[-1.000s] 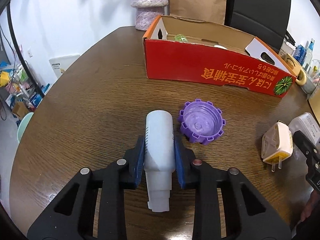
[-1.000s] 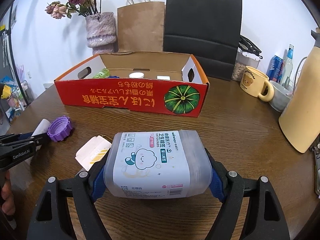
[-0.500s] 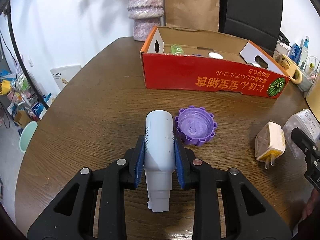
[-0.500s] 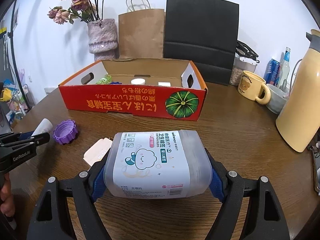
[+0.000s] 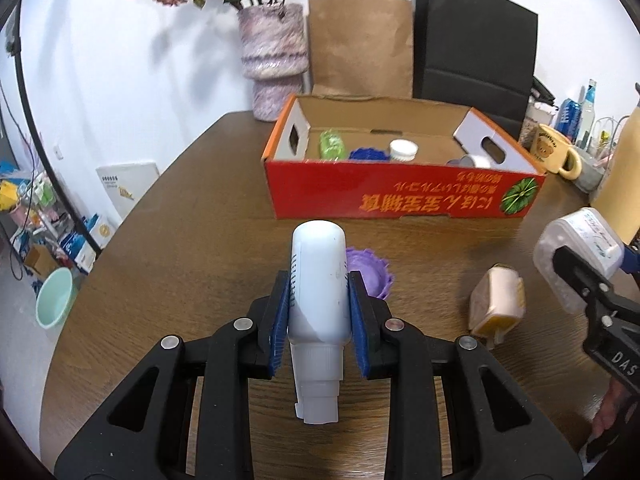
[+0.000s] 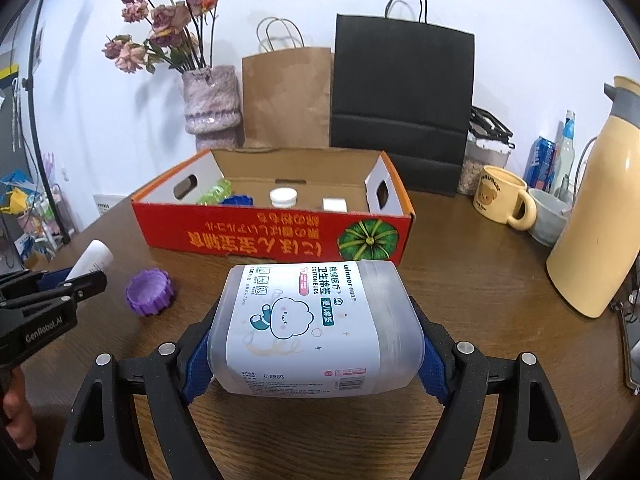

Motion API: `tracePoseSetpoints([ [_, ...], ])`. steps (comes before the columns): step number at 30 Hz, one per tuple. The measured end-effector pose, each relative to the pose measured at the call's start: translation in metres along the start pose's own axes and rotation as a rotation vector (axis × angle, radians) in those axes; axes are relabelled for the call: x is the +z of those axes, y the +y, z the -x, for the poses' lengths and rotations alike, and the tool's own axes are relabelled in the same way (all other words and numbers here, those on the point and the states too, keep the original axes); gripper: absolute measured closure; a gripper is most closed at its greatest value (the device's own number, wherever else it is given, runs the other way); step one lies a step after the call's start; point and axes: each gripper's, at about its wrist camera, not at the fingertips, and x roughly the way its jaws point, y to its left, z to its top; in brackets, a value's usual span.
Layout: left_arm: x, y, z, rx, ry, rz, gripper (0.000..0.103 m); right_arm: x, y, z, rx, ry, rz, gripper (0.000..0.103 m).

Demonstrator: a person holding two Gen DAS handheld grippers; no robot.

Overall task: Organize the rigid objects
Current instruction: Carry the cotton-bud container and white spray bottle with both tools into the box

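Observation:
My left gripper [image 5: 319, 316] is shut on a white plastic bottle [image 5: 318, 284], held lengthwise with its cap end toward the camera, above the table. A clear cotton-bud box [image 6: 316, 328] with a printed label sits crosswise in my right gripper [image 6: 316, 354], which is shut on it. Ahead stands the open red cardboard box [image 5: 400, 196], holding a green bottle [image 5: 332, 144], a blue lid, a white-capped jar [image 5: 403, 150] and a small white item. A purple ribbed lid [image 6: 150, 292] and a cream plug adapter [image 5: 498, 304] lie on the wooden table between the grippers and the box.
Behind the red box [image 6: 272, 232] stand a vase of dried flowers [image 6: 210, 108], a brown paper bag [image 6: 286, 96] and a black bag [image 6: 402, 104]. At the right are a yellow mug [image 6: 502, 200], a grey bowl, cans and a tall cream thermos [image 6: 600, 220].
Both grippers have risen with their loads and tilted up, so the red box's inside and the wall behind show more. The purple lid and adapter now sit lower in view.

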Motion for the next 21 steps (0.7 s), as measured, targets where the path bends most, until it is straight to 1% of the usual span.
tracePoseSetpoints([
  [11,0.036,-0.015,0.011,-0.03,-0.056,-0.006,0.079,0.031,0.008,0.007,0.013,-0.073,-0.002,0.017],
  [21,0.068,-0.018,0.006,-0.04,-0.107,0.042,0.079,0.06,0.007,-0.003,0.018,-0.118,-0.026,0.017],
])
